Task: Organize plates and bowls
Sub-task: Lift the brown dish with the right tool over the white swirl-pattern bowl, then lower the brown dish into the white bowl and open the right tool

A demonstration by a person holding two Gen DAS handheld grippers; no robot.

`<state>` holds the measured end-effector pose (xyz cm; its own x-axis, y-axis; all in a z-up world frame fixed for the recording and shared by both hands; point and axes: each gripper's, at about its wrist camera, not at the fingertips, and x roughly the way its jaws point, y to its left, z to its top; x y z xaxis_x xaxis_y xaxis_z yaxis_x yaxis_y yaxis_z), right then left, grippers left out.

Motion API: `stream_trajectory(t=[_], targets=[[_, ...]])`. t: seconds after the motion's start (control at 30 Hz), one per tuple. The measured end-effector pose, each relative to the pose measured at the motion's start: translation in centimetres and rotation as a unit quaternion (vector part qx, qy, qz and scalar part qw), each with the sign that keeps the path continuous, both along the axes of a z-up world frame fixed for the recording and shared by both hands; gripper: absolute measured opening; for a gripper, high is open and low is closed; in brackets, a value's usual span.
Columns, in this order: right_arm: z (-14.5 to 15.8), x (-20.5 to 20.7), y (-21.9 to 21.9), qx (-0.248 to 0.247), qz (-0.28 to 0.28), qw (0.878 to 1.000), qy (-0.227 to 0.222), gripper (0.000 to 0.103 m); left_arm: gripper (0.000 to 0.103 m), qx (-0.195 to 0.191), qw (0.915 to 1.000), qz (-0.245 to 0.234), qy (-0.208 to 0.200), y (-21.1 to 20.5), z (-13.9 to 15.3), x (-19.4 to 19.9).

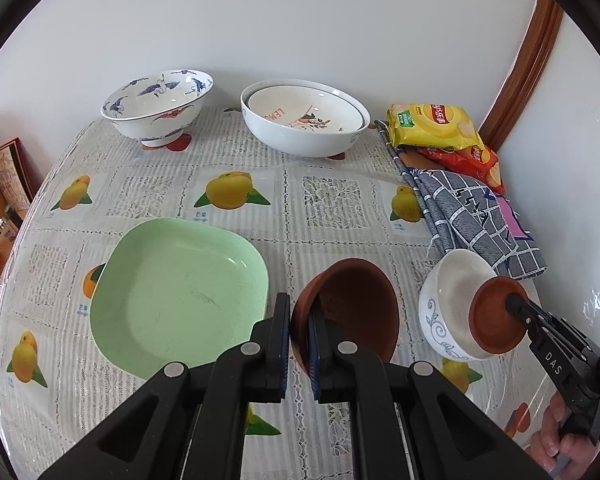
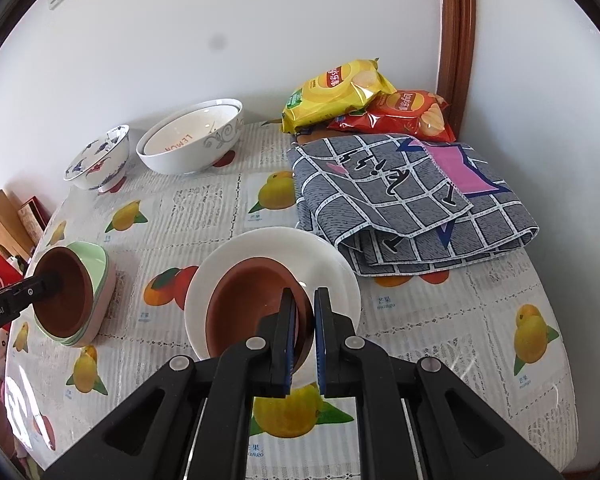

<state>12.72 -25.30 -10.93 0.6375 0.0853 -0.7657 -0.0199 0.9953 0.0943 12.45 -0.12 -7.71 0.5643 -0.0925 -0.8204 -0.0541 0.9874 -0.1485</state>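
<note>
My left gripper [image 1: 299,344] is shut on the rim of a brown bowl [image 1: 356,308], held just right of the green square plate [image 1: 180,296]. My right gripper [image 2: 305,332] is shut on the rim of a second brown bowl [image 2: 252,308], which sits inside a small white bowl with a blue scroll pattern [image 1: 440,312]. In the right wrist view the left gripper [image 2: 40,286] and its brown bowl [image 2: 66,300] stand in front of the green plate [image 2: 98,264]. The white bowl [image 2: 332,264] rests on the table.
At the back stand a blue crane-pattern bowl [image 1: 156,108] and a large white bowl holding a lemon-print dish [image 1: 304,120]. A folded grey checked cloth [image 2: 412,200] and two chip bags [image 2: 340,96] lie at the right. A wall borders the back and right.
</note>
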Motion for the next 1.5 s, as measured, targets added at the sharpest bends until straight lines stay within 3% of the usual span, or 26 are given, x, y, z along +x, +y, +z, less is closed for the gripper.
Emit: stream_trajectory(t=[0.63, 1.0, 1.37, 1.5], targets=[[-3.8, 3.0, 1.1, -0.031, 0.010, 0.999, 0.038, 0.009, 0.008, -0.015, 0.9996, -0.011, 0.023, -1.0, -2.8, 1.5], [-4.9, 3.9, 2.3, -0.101, 0.017, 0.994, 0.046, 0.010, 0.008, -0.014, 0.9996, -0.011, 0.020, -1.1, -2.8, 1.6], [-5.6, 3.9, 3.1, -0.106, 0.028, 0.993, 0.053, 0.013, 0.008, -0.007, 0.9997, -0.007, 0.022, -0.8, -2.6, 1.5], [-5.6, 3.8, 3.4, -0.120, 0.029, 0.991, 0.048, 0.019, 0.008, -0.006, 0.9998, -0.009, 0.019, -0.9, -2.3, 1.2]])
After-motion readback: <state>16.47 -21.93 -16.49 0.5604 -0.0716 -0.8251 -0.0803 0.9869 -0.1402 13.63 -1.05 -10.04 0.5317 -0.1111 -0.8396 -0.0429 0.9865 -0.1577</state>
